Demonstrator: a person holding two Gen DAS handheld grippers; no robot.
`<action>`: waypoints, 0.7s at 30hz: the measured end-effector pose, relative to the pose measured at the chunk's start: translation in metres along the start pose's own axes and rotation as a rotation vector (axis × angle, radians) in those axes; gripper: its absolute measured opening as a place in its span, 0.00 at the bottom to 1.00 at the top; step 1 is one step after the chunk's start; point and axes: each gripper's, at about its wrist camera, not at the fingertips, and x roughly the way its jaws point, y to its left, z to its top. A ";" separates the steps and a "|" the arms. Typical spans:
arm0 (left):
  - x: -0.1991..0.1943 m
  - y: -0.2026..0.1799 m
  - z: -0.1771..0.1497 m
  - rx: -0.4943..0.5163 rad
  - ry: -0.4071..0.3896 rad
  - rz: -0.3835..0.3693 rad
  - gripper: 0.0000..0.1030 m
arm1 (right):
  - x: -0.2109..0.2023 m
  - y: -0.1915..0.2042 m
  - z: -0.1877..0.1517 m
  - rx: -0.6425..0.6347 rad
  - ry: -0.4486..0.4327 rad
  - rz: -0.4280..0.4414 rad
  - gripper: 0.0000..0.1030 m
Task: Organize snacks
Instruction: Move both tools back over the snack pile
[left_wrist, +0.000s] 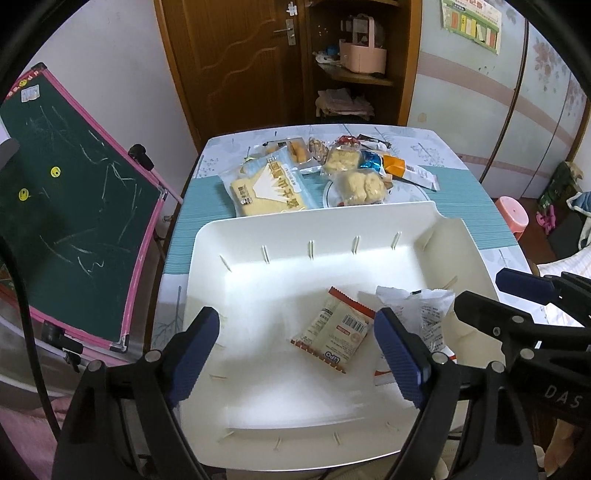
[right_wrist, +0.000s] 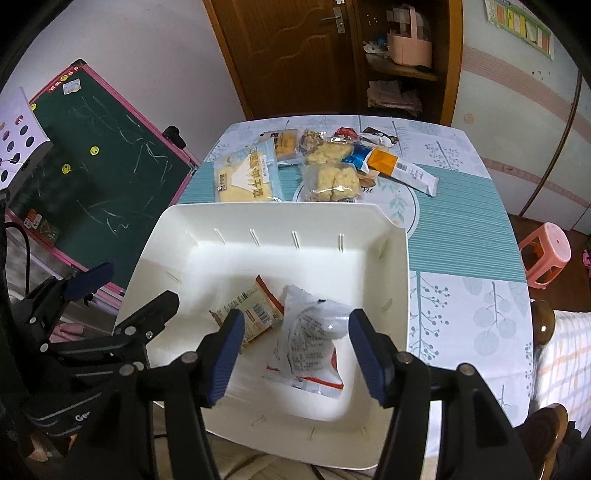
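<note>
A white bin (left_wrist: 229, 236) (right_wrist: 177, 218) sits at the table's near edge. Inside it lie a red-edged cracker packet (left_wrist: 334, 332) (right_wrist: 258, 308) and a white wrapped snack (left_wrist: 424, 314) (right_wrist: 310, 343). My left gripper (left_wrist: 295, 354) is open and empty, hovering over the bin's near part. My right gripper (right_wrist: 295, 354) is open and empty above the white snack; it also shows at the right edge of the left wrist view (left_wrist: 491, 295). Beyond the bin lie a large yellow cake pack (left_wrist: 266, 188) (right_wrist: 247, 177) and two clear bags of pale pastries (left_wrist: 360, 186) (right_wrist: 332, 181).
More small snacks lie at the table's far side, including an orange-and-white bar (left_wrist: 410, 171) (right_wrist: 402, 170) and a blue packet (left_wrist: 371, 162) (right_wrist: 356, 155). A green chalkboard (left_wrist: 74, 206) (right_wrist: 103, 155) leans at the left. A pink stool (right_wrist: 546, 254) stands at the right.
</note>
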 end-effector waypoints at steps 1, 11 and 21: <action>0.001 0.000 0.000 -0.001 0.001 -0.001 0.82 | 0.001 0.000 0.000 -0.001 0.001 -0.001 0.58; 0.010 0.004 0.000 -0.012 0.020 -0.011 0.82 | 0.007 0.001 0.002 -0.002 0.017 -0.002 0.58; 0.022 0.010 0.008 -0.017 0.025 -0.015 0.82 | 0.022 0.002 0.008 -0.005 0.054 0.000 0.58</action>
